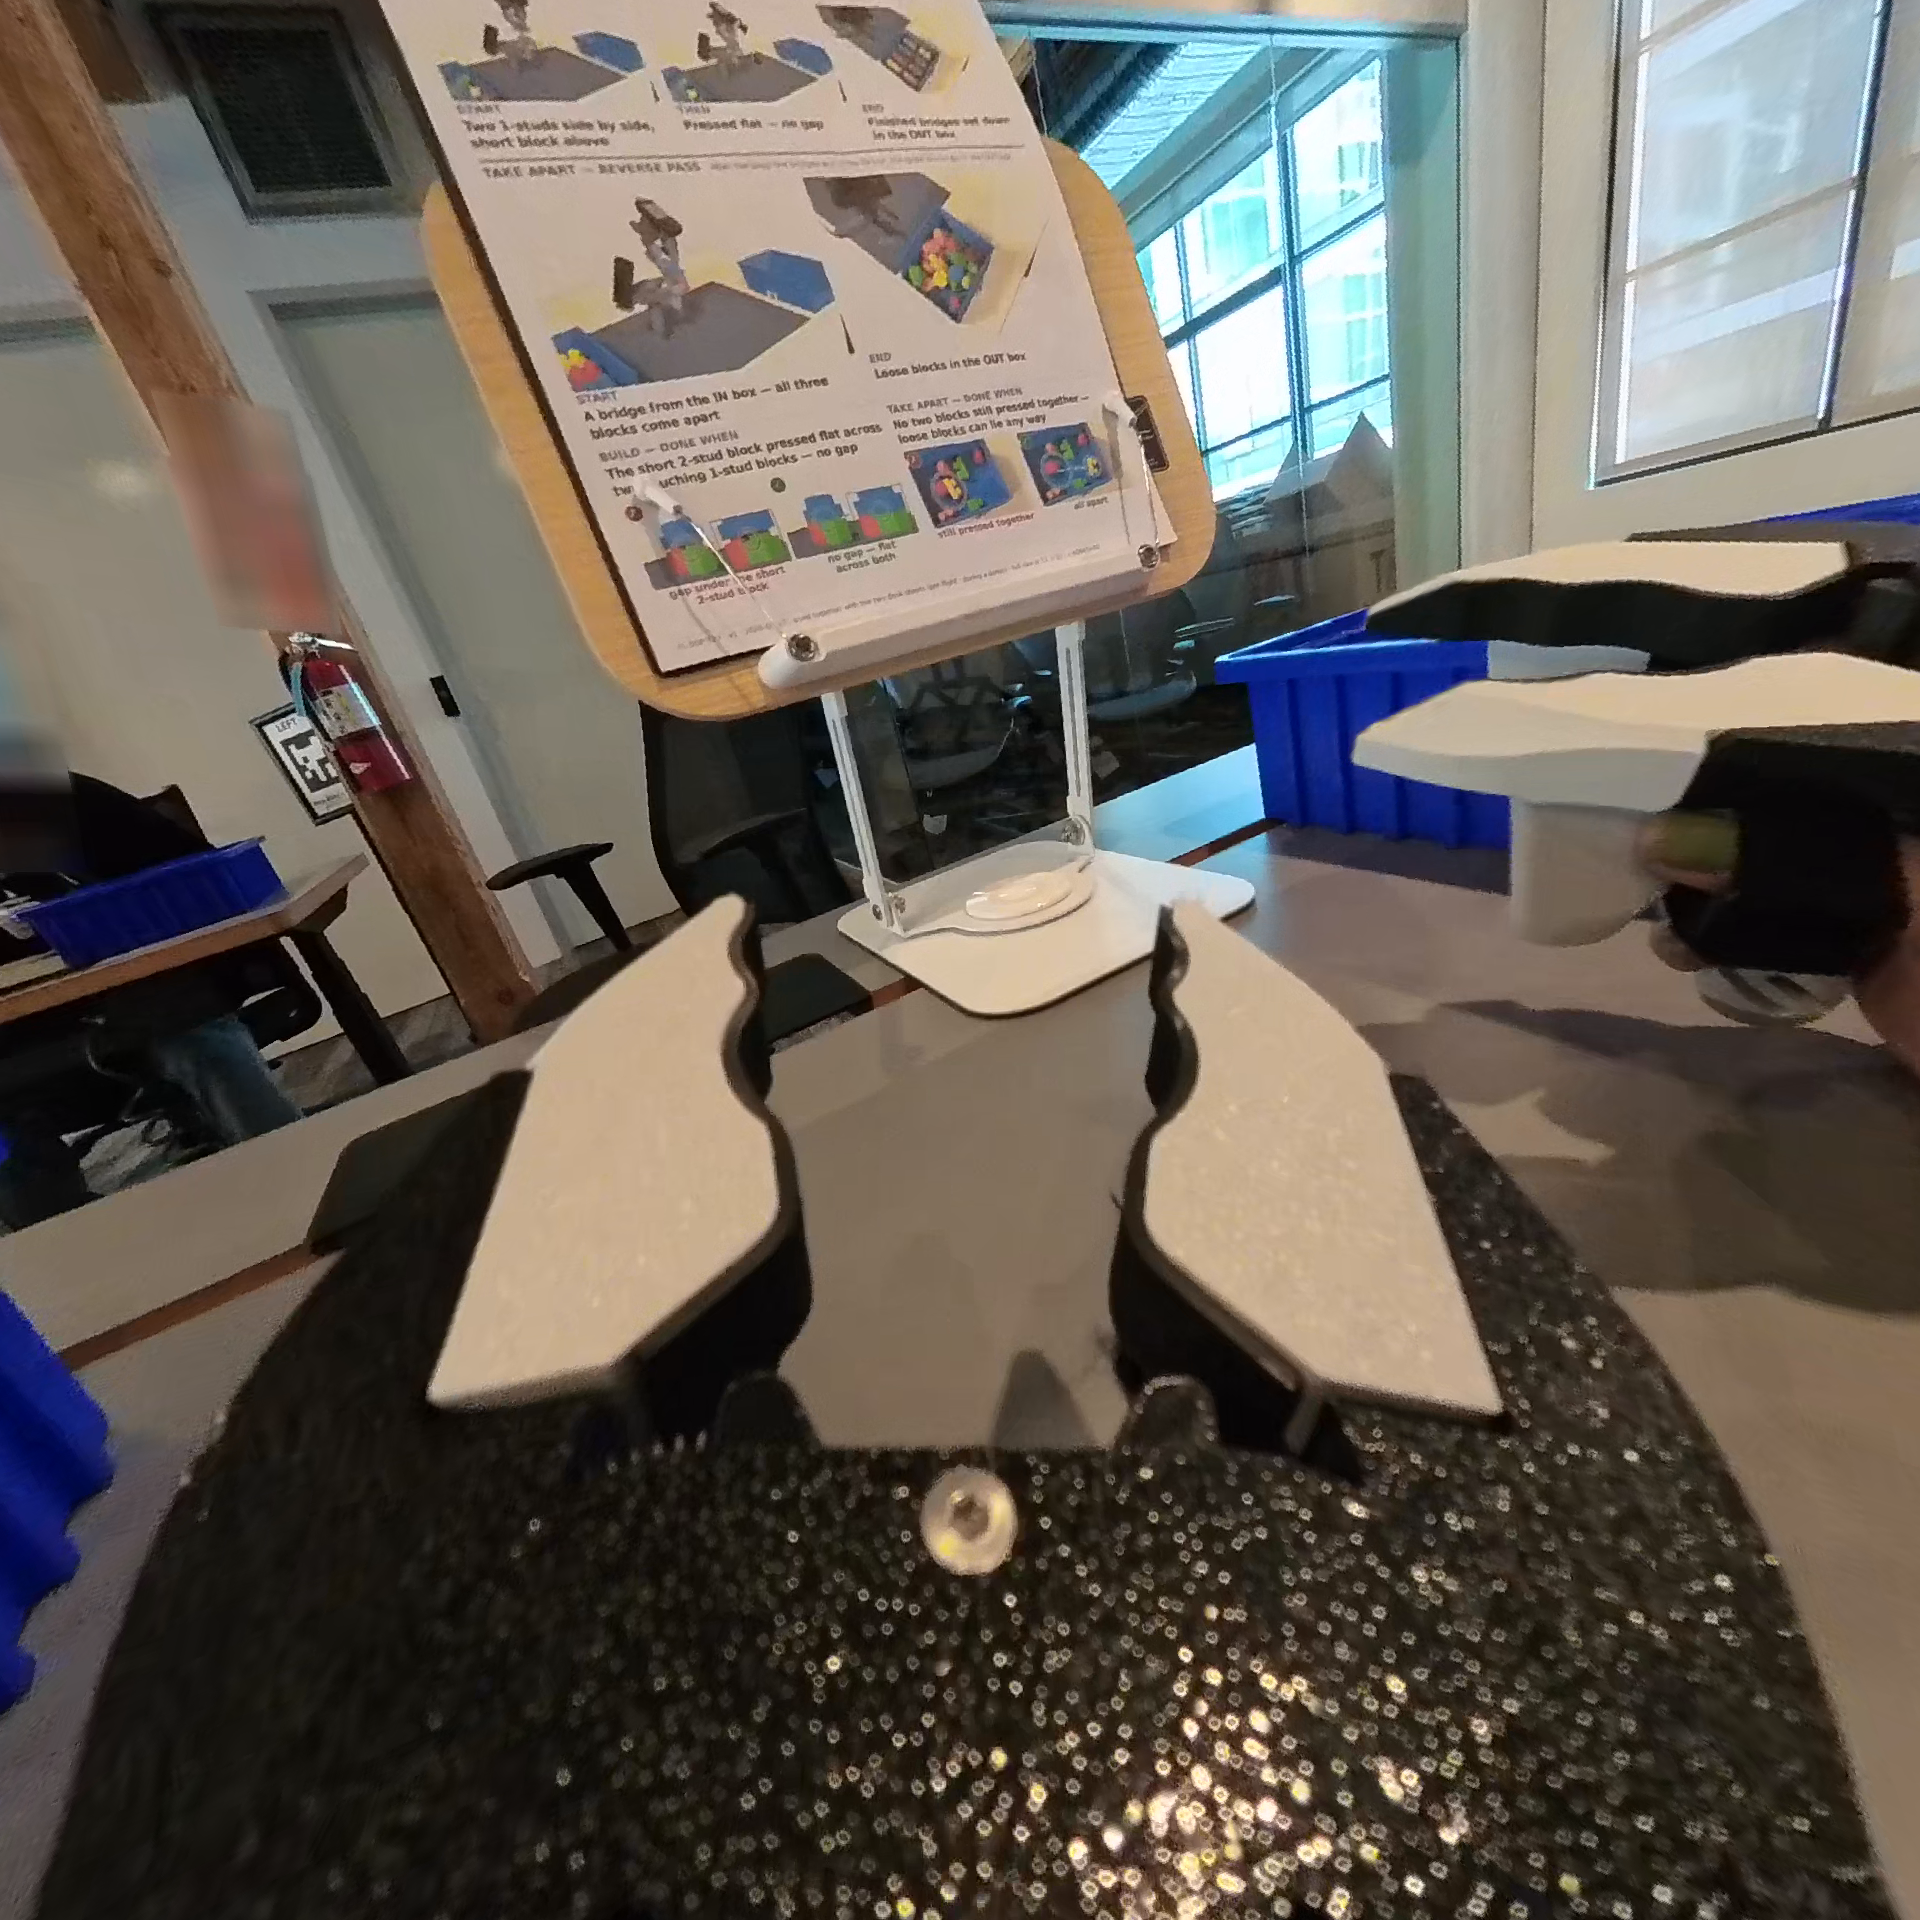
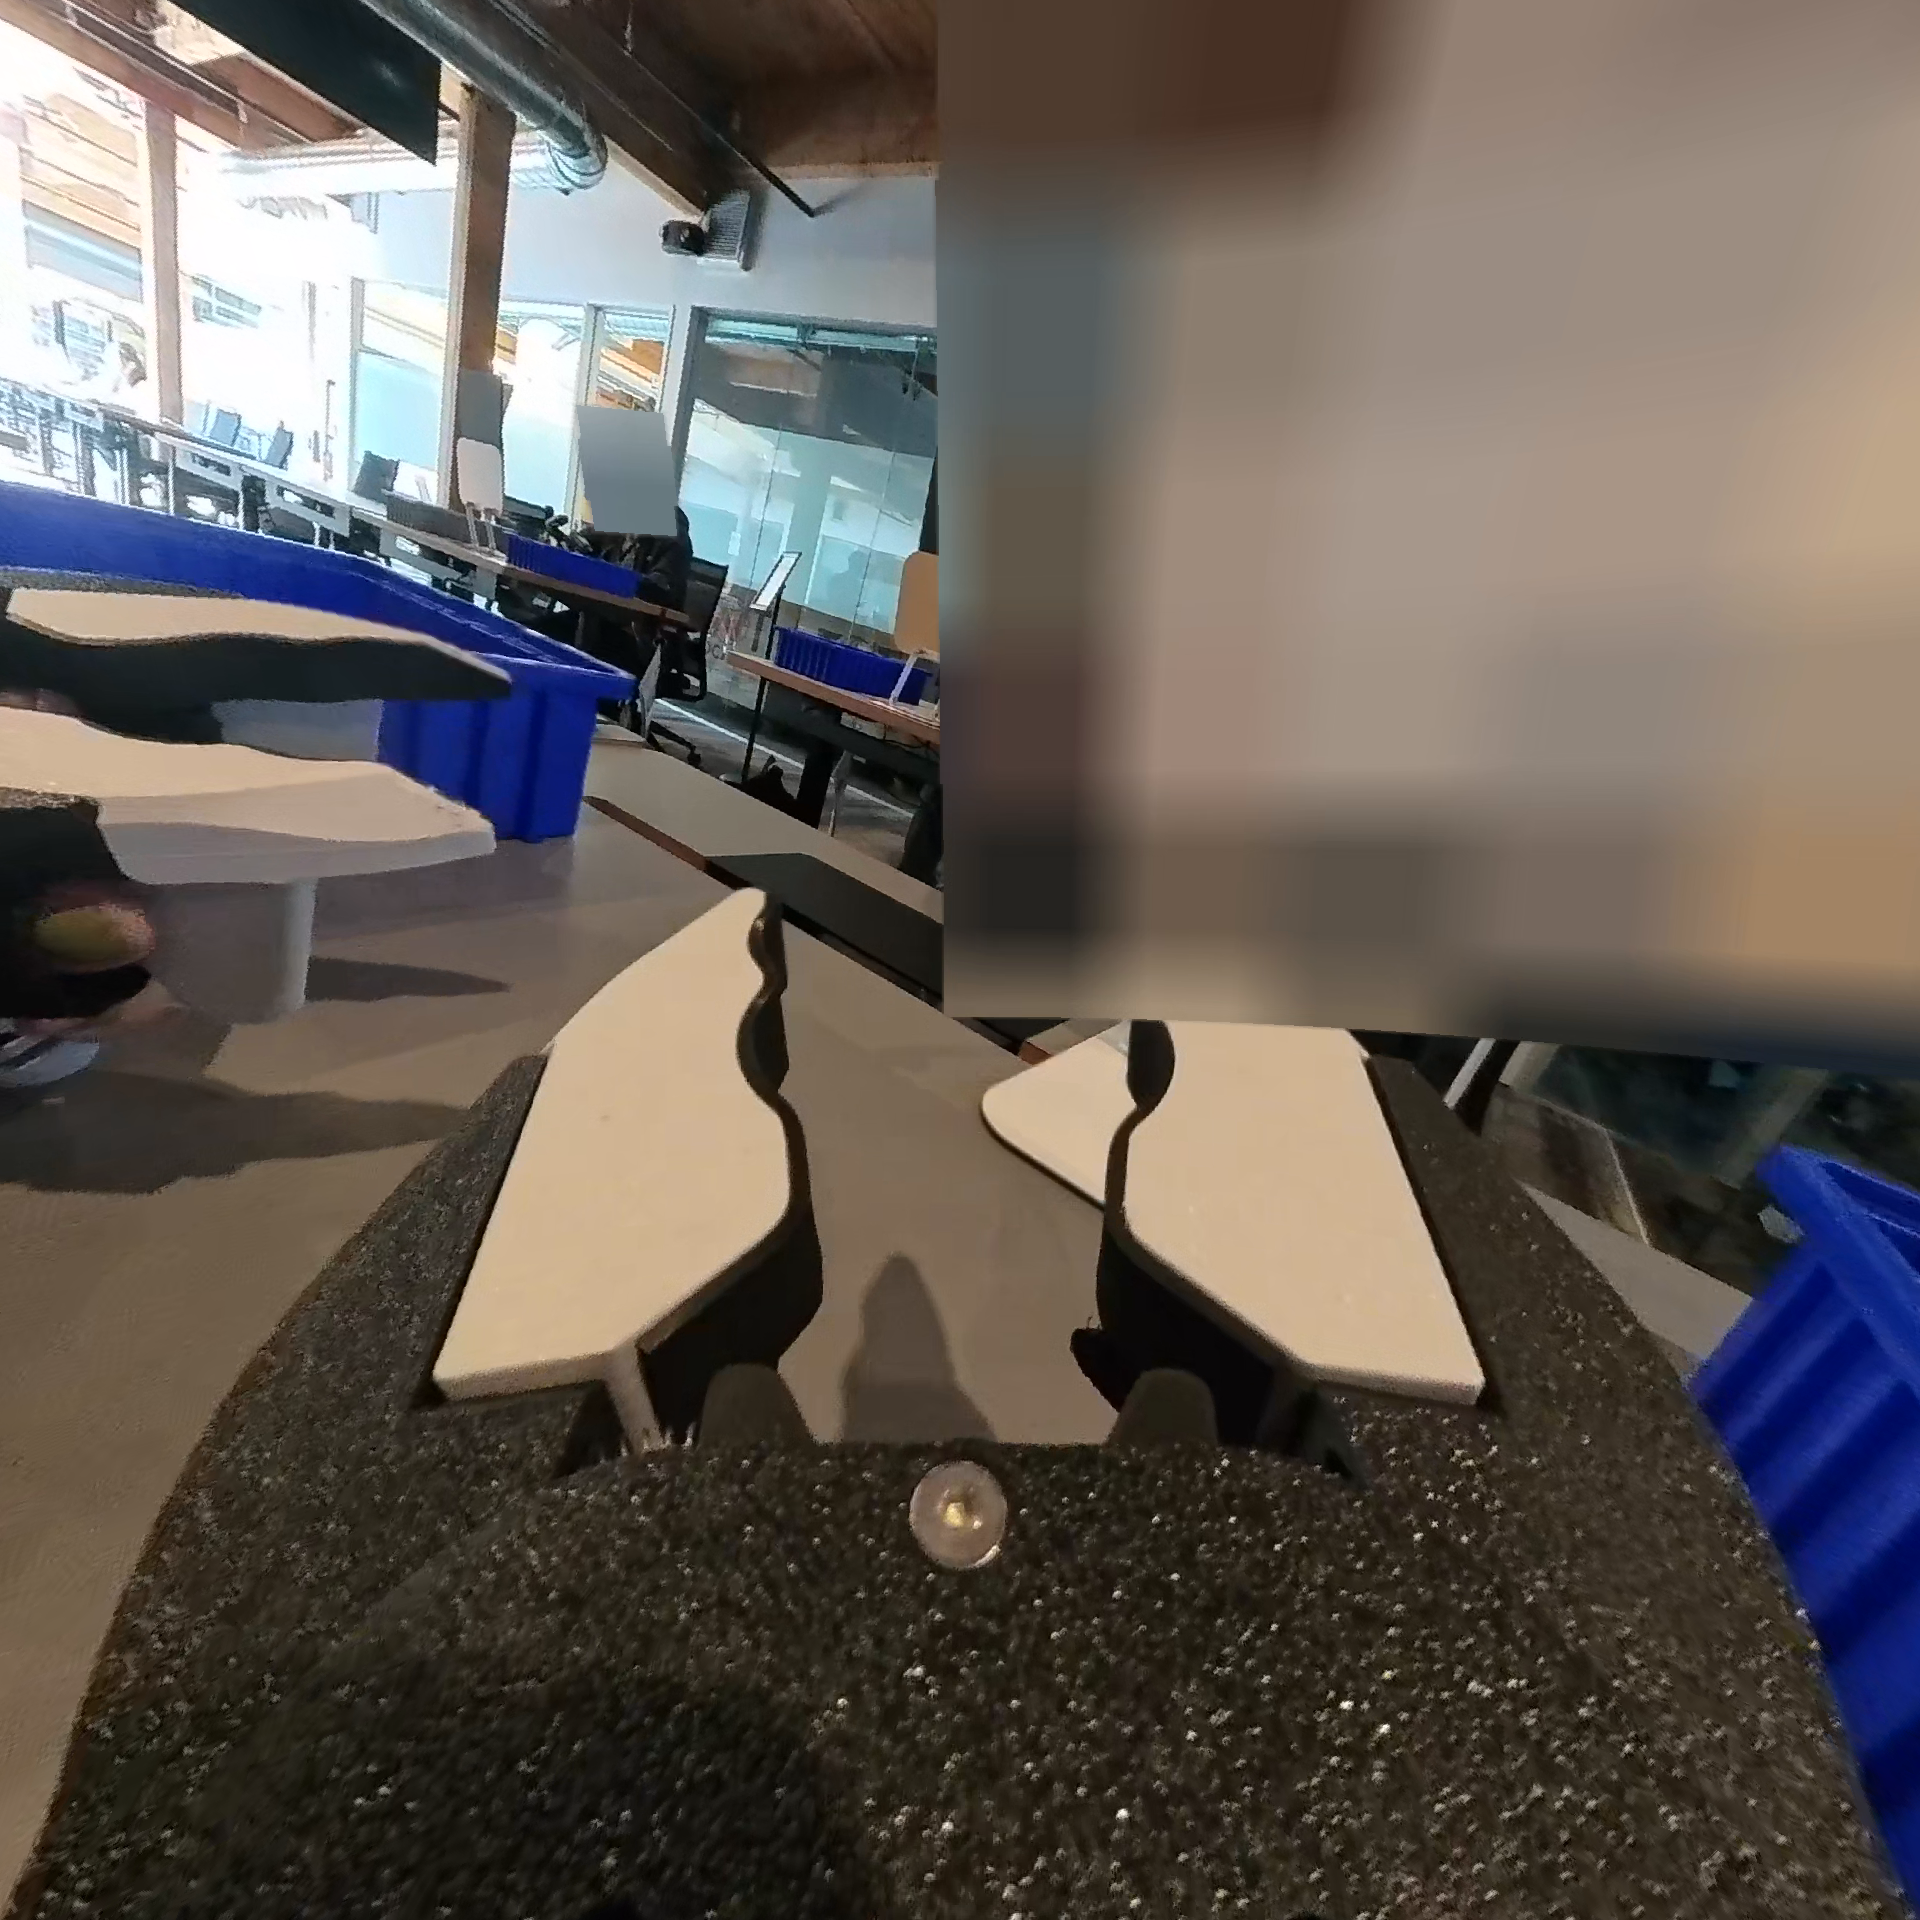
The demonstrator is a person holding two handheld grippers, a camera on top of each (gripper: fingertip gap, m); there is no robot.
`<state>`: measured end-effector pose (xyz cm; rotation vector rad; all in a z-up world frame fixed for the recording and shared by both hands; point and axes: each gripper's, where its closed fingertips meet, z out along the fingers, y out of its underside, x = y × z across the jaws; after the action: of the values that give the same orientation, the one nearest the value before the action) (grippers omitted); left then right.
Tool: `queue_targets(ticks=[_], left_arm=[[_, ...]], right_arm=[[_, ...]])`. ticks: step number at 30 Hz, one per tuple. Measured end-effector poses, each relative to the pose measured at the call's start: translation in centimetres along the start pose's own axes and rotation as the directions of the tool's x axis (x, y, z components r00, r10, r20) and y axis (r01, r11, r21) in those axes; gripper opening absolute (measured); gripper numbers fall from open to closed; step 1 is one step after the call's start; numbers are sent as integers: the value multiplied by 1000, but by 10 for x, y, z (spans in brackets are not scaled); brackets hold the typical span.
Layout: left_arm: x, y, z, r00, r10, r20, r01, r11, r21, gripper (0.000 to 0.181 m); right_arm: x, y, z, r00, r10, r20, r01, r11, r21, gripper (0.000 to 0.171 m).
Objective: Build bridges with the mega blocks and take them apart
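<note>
No mega blocks show in either view. My left gripper (image 1: 956,935) is open and empty, just above the dark mat (image 1: 956,1164) on the table, pointing at a stand with an instruction sheet (image 1: 790,312). My right gripper (image 2: 951,977) is open and empty over the same mat (image 2: 914,1195). Each gripper shows sideways in the other's view: the right one (image 1: 1371,677) at the right edge, the left one (image 2: 499,756) at the left edge. Their fingertips are apart with nothing between them.
A blue bin (image 1: 1340,769) stands behind the right gripper at the table's far right; it also shows in the right wrist view (image 2: 1849,1403). Another blue bin (image 2: 208,551) stands on the left, its corner at the left wrist view's edge (image 1: 42,1455). The stand's white base (image 1: 1039,935) sits at the mat's far edge.
</note>
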<state>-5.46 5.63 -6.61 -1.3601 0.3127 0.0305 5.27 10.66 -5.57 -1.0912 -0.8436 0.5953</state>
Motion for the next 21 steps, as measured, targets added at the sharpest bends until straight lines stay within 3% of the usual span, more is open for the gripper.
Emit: queue_targets(ticks=[15,21], left_arm=[[-2,-5,-12,1000,-21,6,21,999,27,55],[0,-6,-12,999,-43,-23,44,998,38,35]], right_arm=[[-10,-10,-8,999,-32,15,31,999,37,65],[-8,-8,-6,999,-39,12,39,999,30,64]])
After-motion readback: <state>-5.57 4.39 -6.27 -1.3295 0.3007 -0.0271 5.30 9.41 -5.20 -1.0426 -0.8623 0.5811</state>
